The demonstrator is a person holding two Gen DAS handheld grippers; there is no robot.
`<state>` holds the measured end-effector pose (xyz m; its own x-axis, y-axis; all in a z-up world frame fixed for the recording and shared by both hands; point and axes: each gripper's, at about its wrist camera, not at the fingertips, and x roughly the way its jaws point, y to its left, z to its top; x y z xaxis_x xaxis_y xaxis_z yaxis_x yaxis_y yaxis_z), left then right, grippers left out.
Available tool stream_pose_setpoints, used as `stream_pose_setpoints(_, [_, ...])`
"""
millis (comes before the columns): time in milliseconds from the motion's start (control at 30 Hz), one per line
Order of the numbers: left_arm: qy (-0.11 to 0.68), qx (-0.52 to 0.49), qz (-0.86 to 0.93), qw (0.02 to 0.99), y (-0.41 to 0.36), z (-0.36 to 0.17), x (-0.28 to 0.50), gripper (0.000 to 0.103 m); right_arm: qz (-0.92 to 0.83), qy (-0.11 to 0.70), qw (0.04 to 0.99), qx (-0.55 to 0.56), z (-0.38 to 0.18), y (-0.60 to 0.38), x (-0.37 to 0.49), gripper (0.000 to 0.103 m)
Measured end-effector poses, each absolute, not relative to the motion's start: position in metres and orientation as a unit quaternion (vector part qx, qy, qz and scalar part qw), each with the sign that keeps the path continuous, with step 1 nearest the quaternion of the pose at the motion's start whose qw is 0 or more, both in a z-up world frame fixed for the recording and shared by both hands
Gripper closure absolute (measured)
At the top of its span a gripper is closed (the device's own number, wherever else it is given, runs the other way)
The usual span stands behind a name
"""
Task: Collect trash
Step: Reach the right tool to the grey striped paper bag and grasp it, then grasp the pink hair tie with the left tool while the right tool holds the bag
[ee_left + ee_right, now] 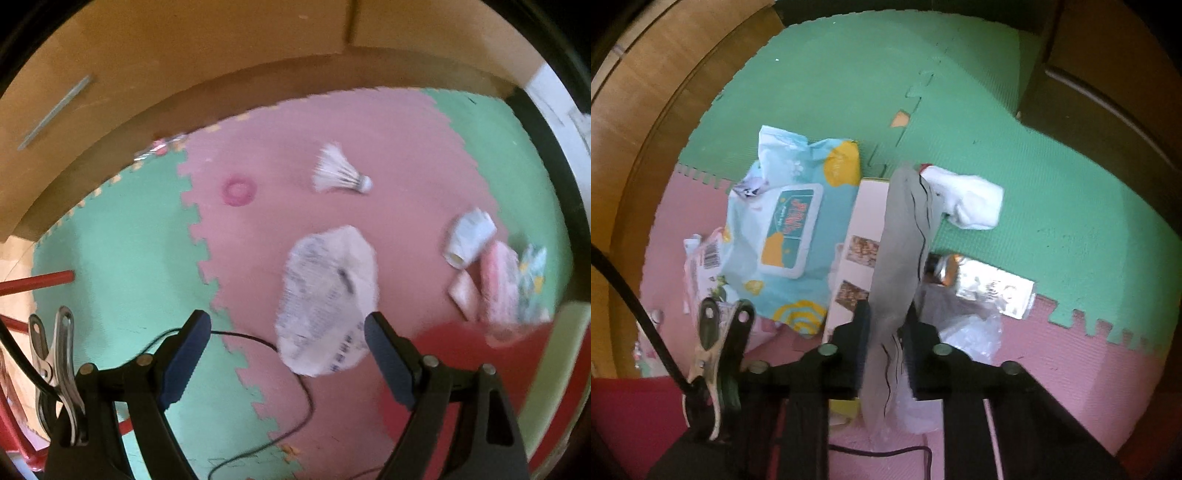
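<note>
Currently: we hold gray cloth [901, 254] in the right hand-held gripper [884, 332].
Left hand-held gripper [286, 354] spread wide above crumpled paper [327, 299].

Dim warm light, motion blur, fisheye-bent dark edges

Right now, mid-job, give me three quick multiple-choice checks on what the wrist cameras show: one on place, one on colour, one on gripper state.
1. Where does the shuttlecock lie?
A. on the pink mat tile
B. on the wooden cabinet
C. in the left gripper

2. What colour is the small ring?
A. blue
B. pink
C. black

3. What is the right gripper doing?
A. open, holding nothing
B. shut on the wipes pack
C. shut on a grey flat piece

Answers:
1 A, it rests on the pink mat tile.
2 B, it is bright pink.
3 C, the grey flat piece stands clamped between its pads.
</note>
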<state>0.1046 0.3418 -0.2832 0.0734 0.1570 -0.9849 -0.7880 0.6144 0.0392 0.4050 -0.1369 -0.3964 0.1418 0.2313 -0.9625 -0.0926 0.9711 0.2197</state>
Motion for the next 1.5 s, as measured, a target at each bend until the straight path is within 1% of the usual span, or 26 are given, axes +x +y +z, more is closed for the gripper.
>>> stream_pose_setpoints(33, [0.582, -0.271, 0.353, 0.68, 0.348, -0.284, 0.1, 0.015, 0.109, 0.642, 0.757, 0.051, -0.394, -0.138, 0.403, 0.095])
stream_pose_setpoints(133, [0.576, -0.27, 0.37, 0.677, 0.367, -0.289, 0.09, 0.015, 0.114, 0.633, 0.764, 0.045, -0.386, -0.141, 0.398, 0.097])
stream_pose_setpoints(300, [0.575, -0.261, 0.383, 0.674, 0.397, -0.303, 0.083, 0.023, 0.134, 0.608, 0.78, 0.062, -0.361, -0.147, 0.382, 0.098])
stream_pose_setpoints(500, [0.567, -0.261, 0.4, 0.671, 0.418, -0.313, 0.076, 0.025, 0.151, 0.596, 0.784, 0.087, -0.334, -0.153, 0.361, 0.098])
stream_pose_setpoints(733, [0.552, -0.246, 0.42, 0.677, 0.43, -0.312, 0.079, 0.025, 0.187, 0.587, 0.783, 0.088, -0.304, -0.159, 0.346, 0.098])
stream_pose_setpoints(900, [0.563, -0.213, 0.392, 0.695, 0.445, -0.345, 0.106, 0.025, 0.19, 0.573, 0.793, 0.078, -0.287, -0.164, 0.335, 0.098])
stream_pose_setpoints(1067, [0.58, -0.189, 0.364, 0.704, 0.461, -0.386, 0.128, 0.025, 0.157, 0.585, 0.787, 0.123, -0.282, -0.173, 0.317, 0.098])
stream_pose_setpoints(1200, [0.589, -0.163, 0.343, 0.713, 0.471, -0.409, 0.139, 0.025, 0.139, 0.596, 0.781, 0.127, -0.279, -0.169, 0.297, 0.098])
stream_pose_setpoints(1500, [0.601, -0.177, 0.334, 0.704, 0.491, -0.448, 0.143, 0.024, 0.123, 0.596, 0.785, 0.115, -0.261, -0.164, 0.277, 0.098])
